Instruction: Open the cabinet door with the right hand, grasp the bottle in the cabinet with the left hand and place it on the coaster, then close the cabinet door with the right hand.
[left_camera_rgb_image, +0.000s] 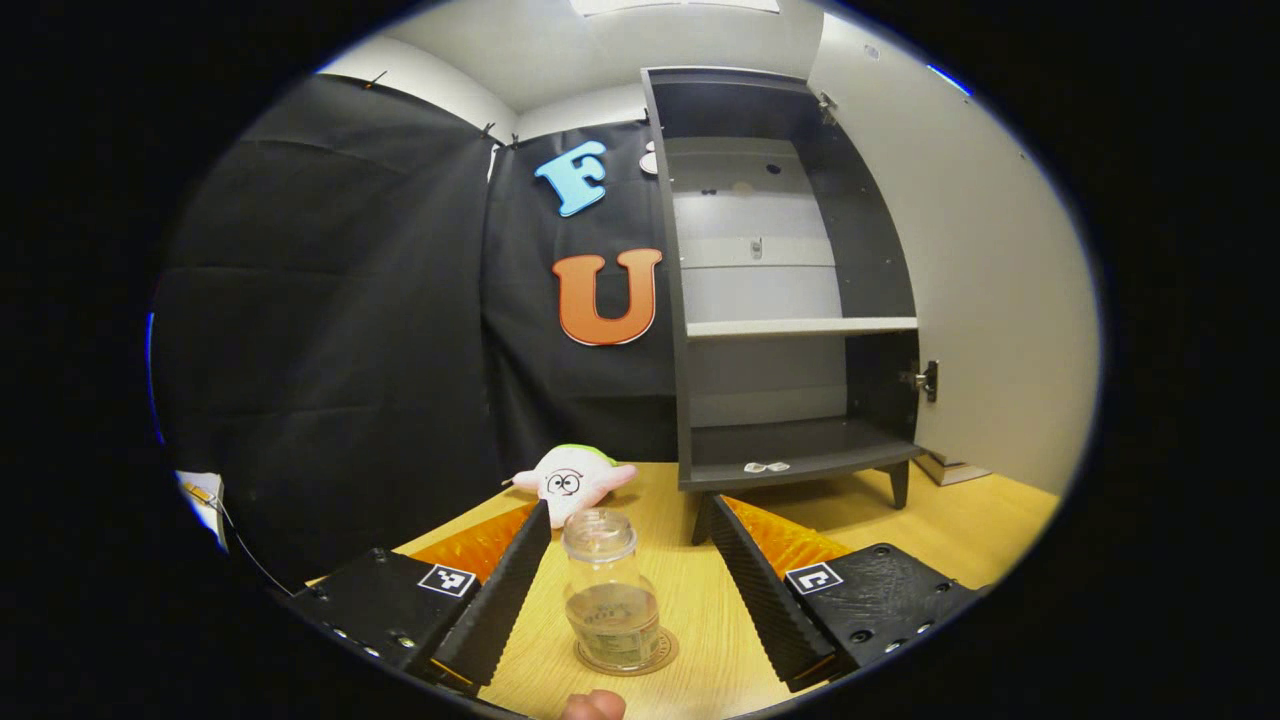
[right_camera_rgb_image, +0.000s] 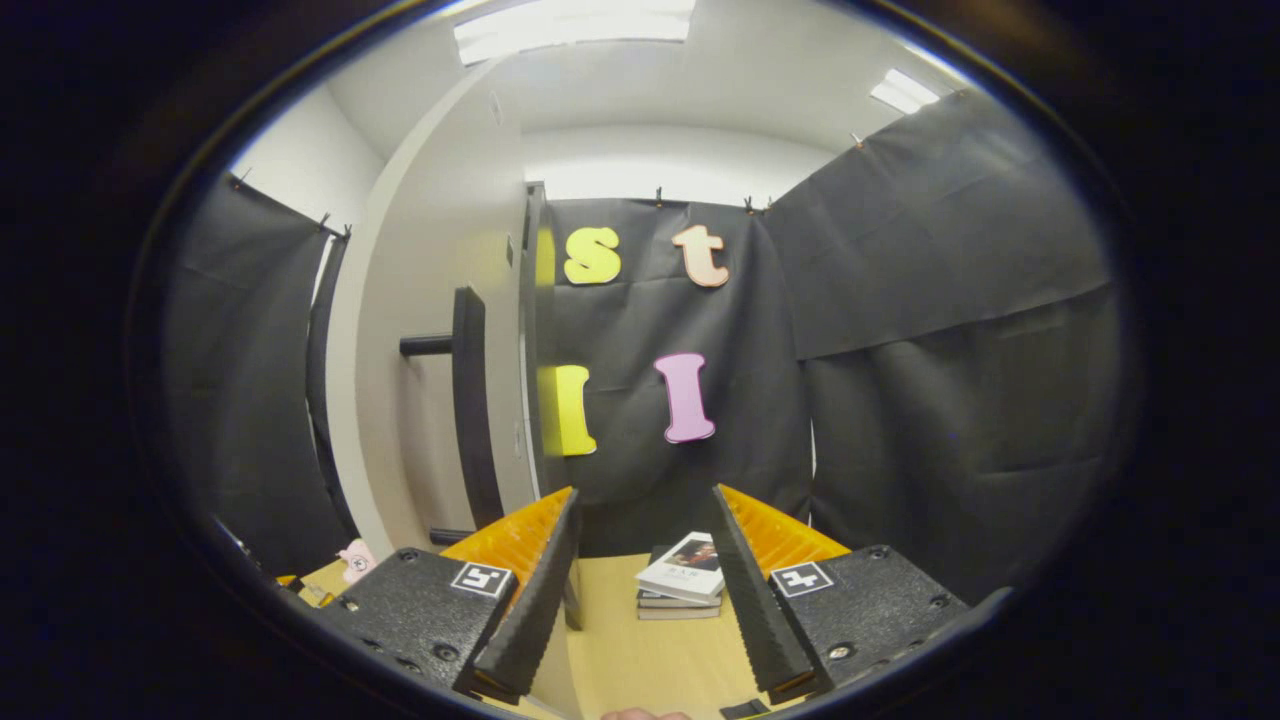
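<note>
A clear glass bottle (left_camera_rgb_image: 610, 600) with a little brownish liquid stands upright on a round coaster (left_camera_rgb_image: 665, 655) on the wooden table. My left gripper (left_camera_rgb_image: 628, 508) is open, its fingers on either side of the bottle with a gap on each side. Behind it the dark cabinet (left_camera_rgb_image: 790, 325) stands open, its pale door (left_camera_rgb_image: 990, 300) swung out to the right. In the right gripper view the door (right_camera_rgb_image: 420, 300) is seen from outside, with its dark bar handle (right_camera_rgb_image: 468, 400) ahead and to the left. My right gripper (right_camera_rgb_image: 646, 494) is open and holds nothing.
A white and pink plush toy (left_camera_rgb_image: 572, 482) lies just behind the bottle. A small white object (left_camera_rgb_image: 766, 467) sits on the cabinet's bottom shelf. A stack of books (right_camera_rgb_image: 685, 585) lies on the table (right_camera_rgb_image: 640, 650) ahead of the right gripper.
</note>
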